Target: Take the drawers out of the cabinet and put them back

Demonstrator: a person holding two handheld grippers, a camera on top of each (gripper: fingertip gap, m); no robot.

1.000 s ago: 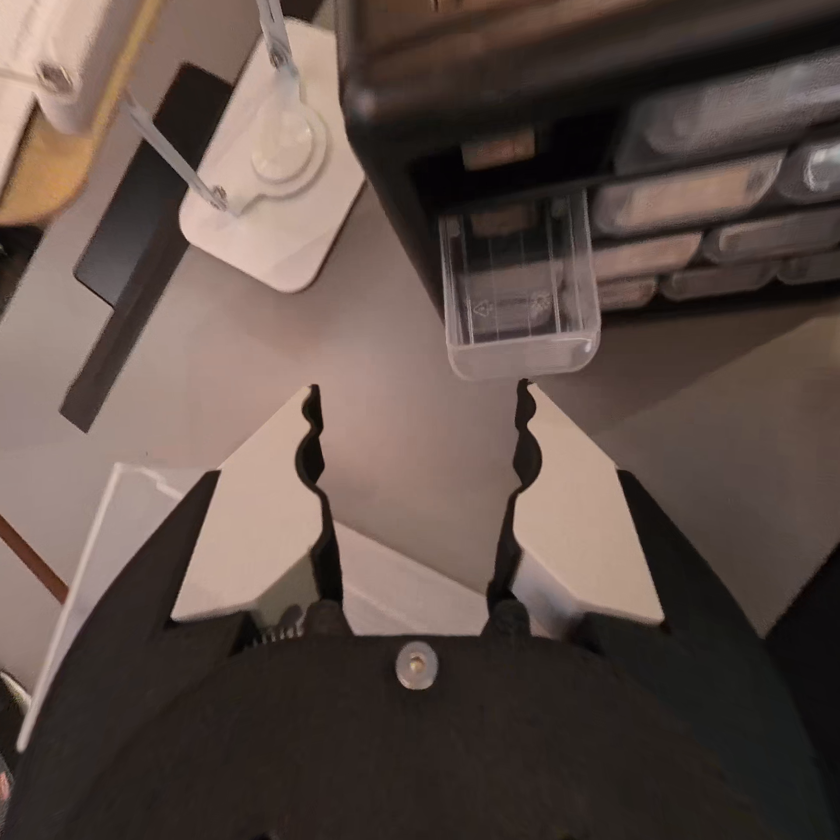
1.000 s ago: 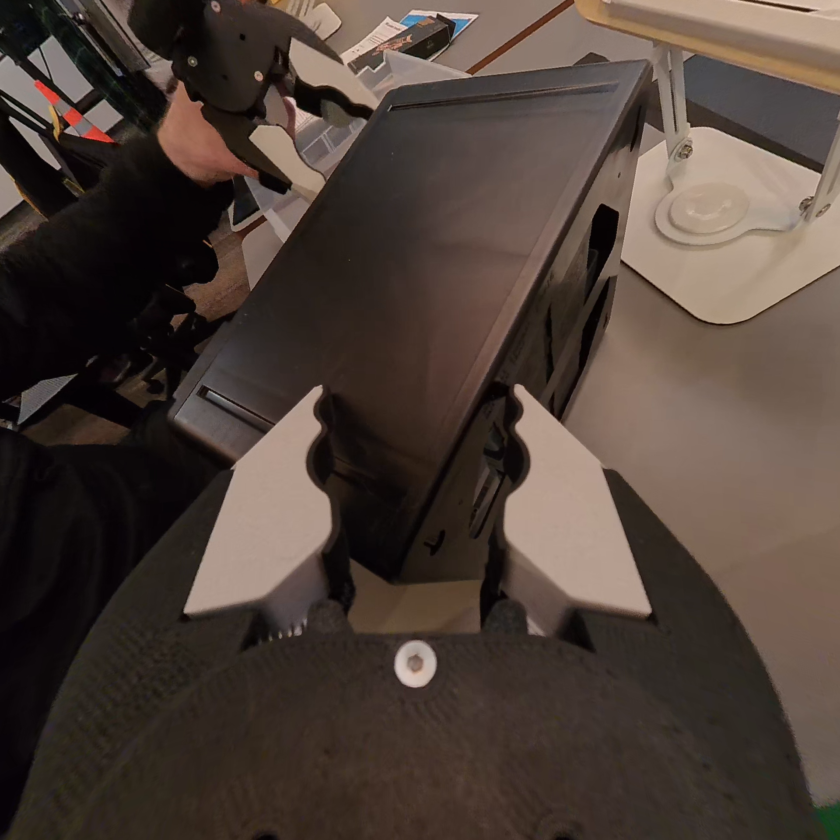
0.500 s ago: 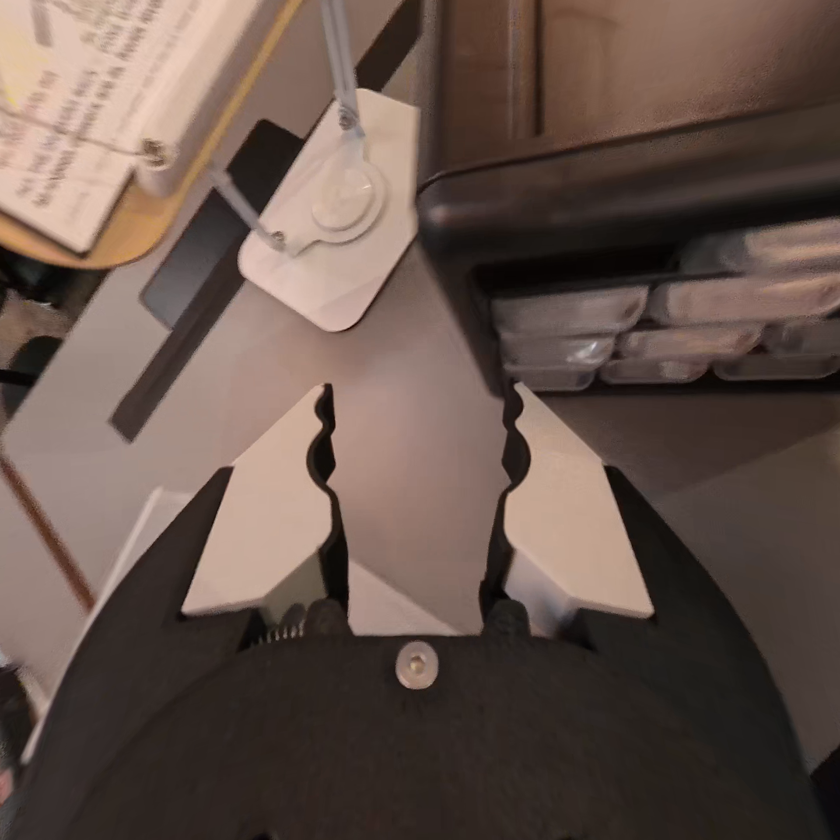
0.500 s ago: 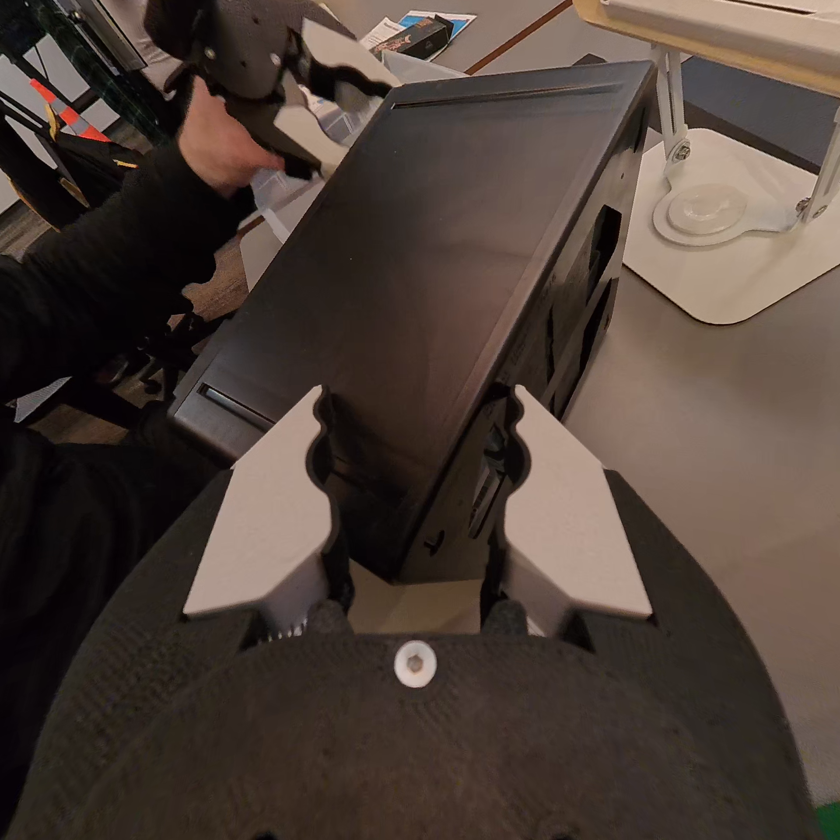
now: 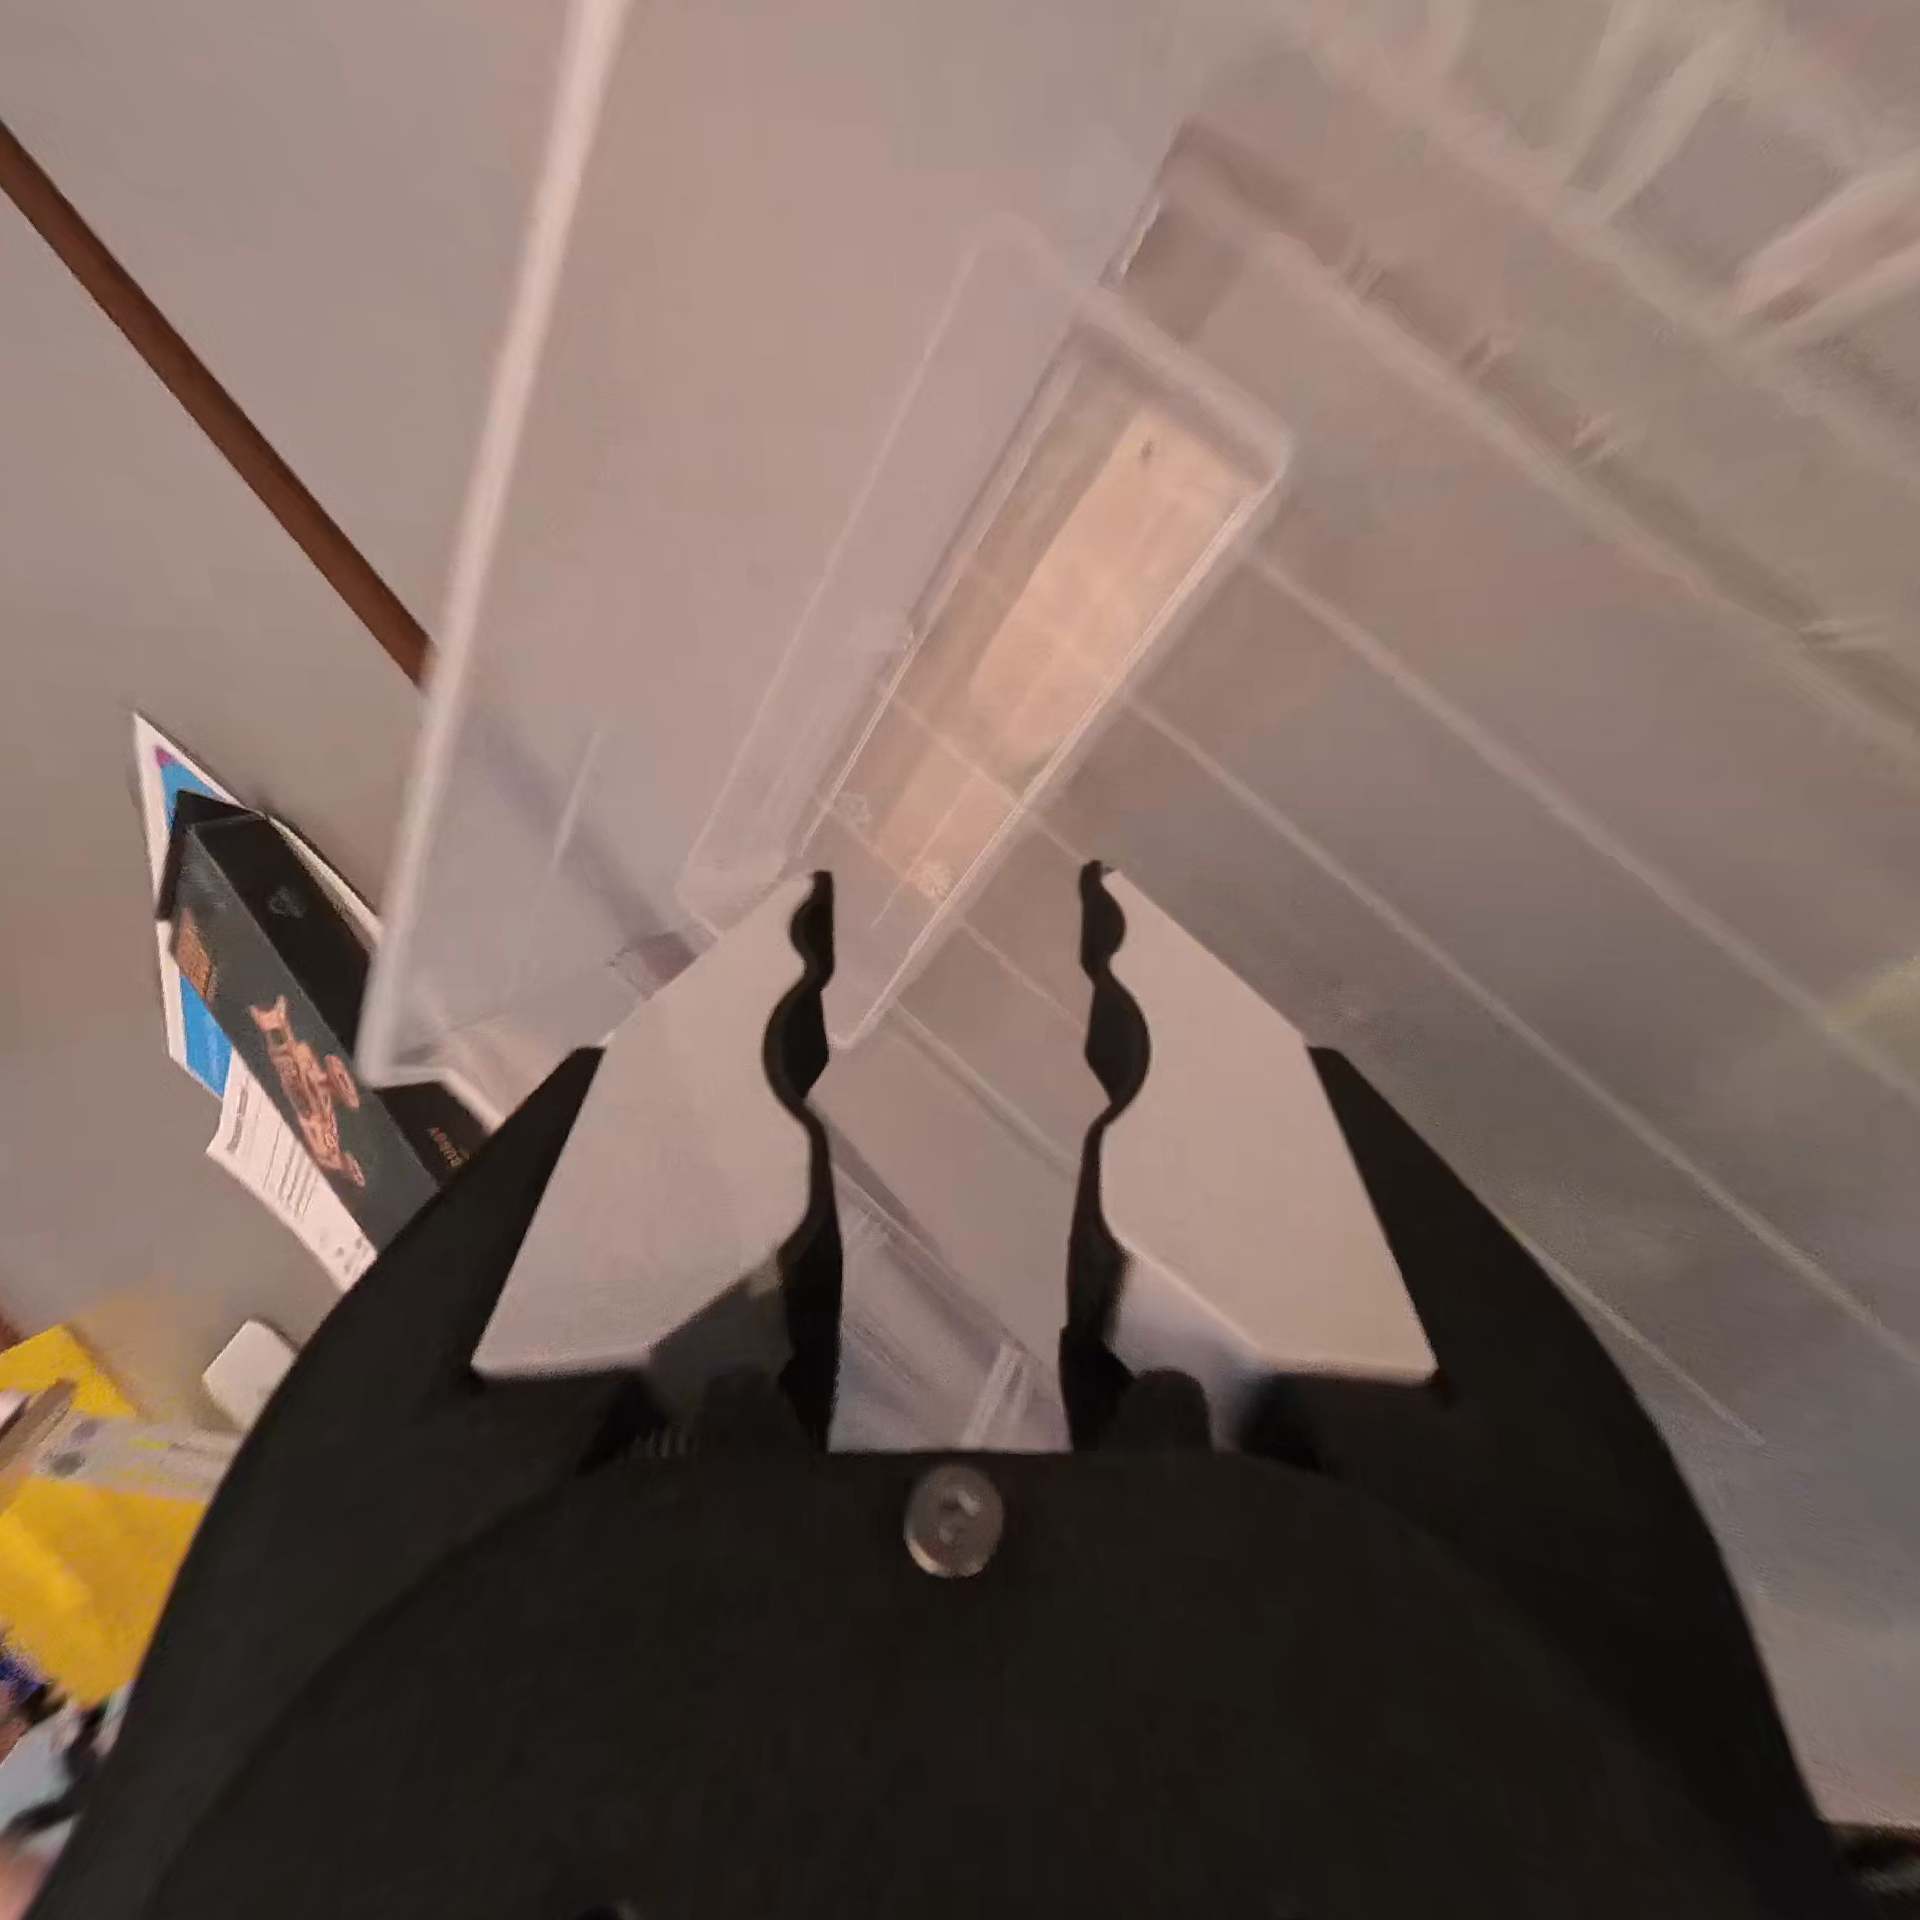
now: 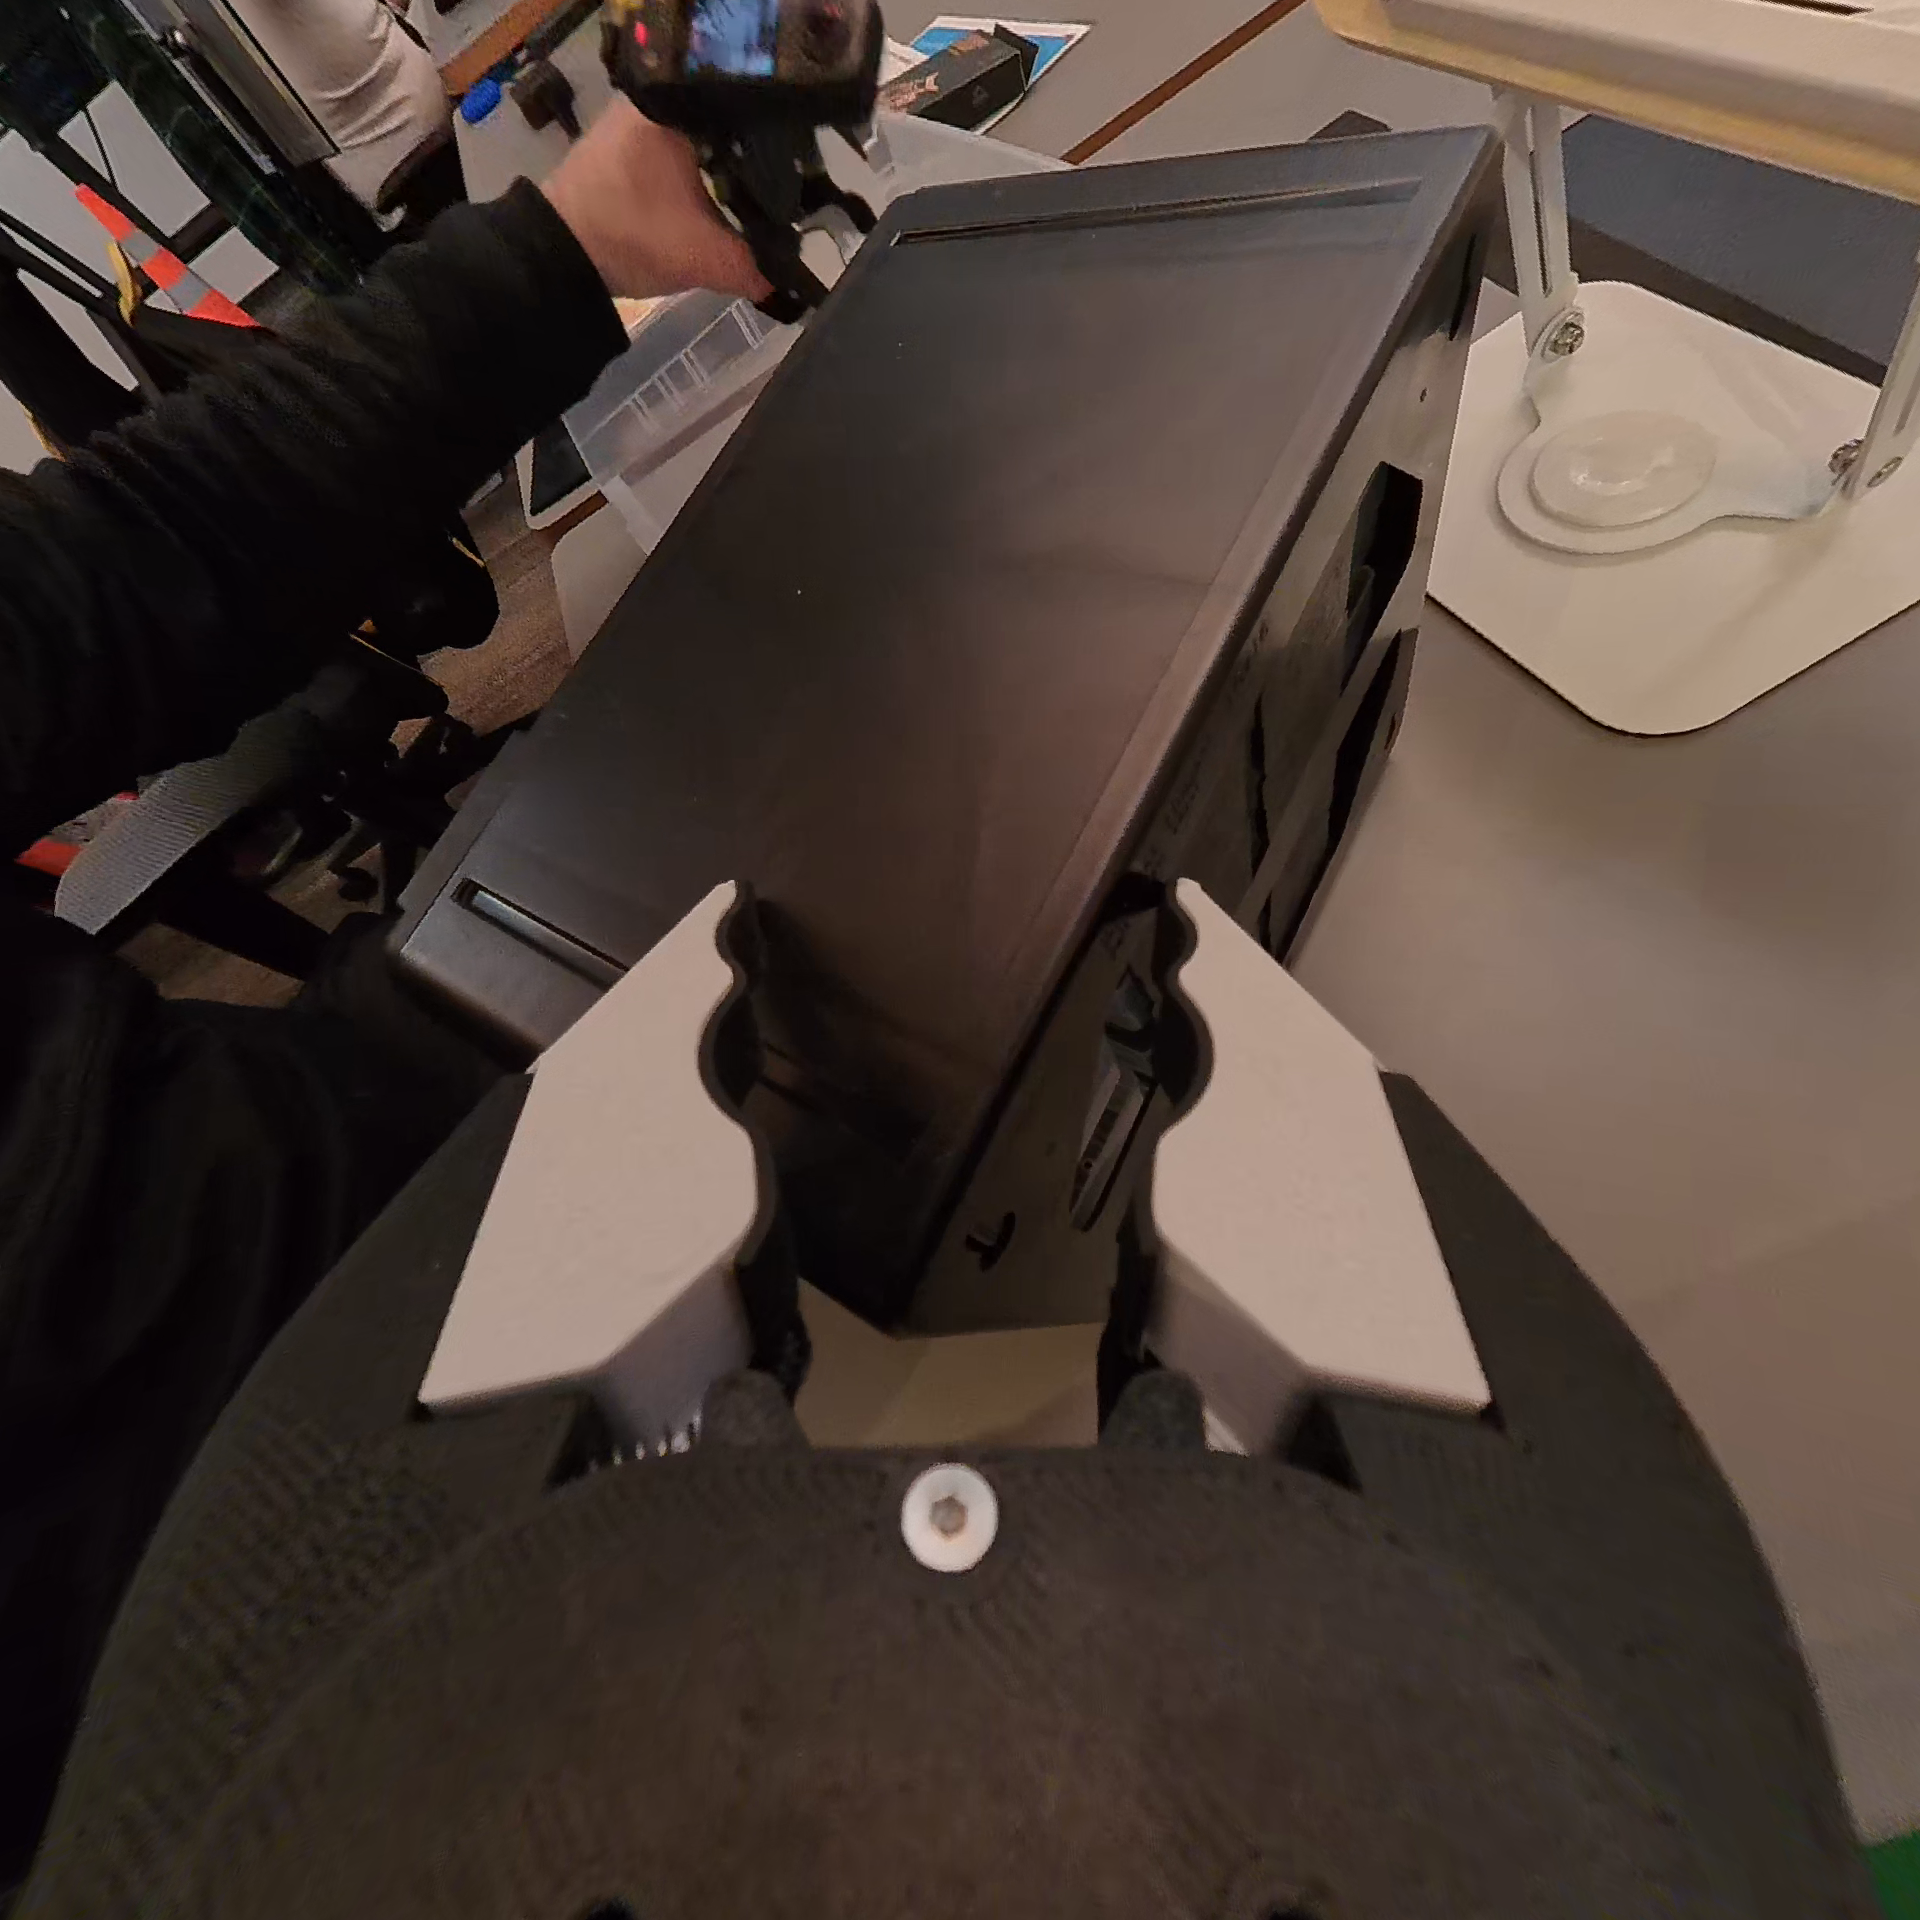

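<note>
Fingers of the left gripper [image 5: 954,894] are spread apart with nothing between them, and they point down at a small clear drawer [image 5: 997,623] lying in a big clear plastic bin [image 5: 499,582]. I think the drawer lies there because the bin is a safe spot to keep drawers once they come out of the cabinet, so they do not slide around the table. One left fingertip [image 5: 805,914] sits over the near corner of the drawer, but the picture is blurry and I cannot tell if it touches. Something pale and tan shows through the drawer, too fuzzy to name. Beside the bin lie a dark box [image 5: 275,1023] and some paper on the grey table [image 5: 156,520]. Now for the right gripper [image 6: 956,925]. Its fingers are apart too, one on each side of the near corner of the black cabinet [image 6: 997,623]. They do not squeeze it; I cannot tell if they touch it. My guess is that they sit there to keep the cabinet from sliding while drawers go in and out. From this side only the cabinet's dark top and back show, so its drawers are hidden. Farther off, a hand [image 6: 634,223] in a black sleeve holds the left gripper above the bin. A white stand [image 6: 1662,582] is just behind the cabinet.
</note>
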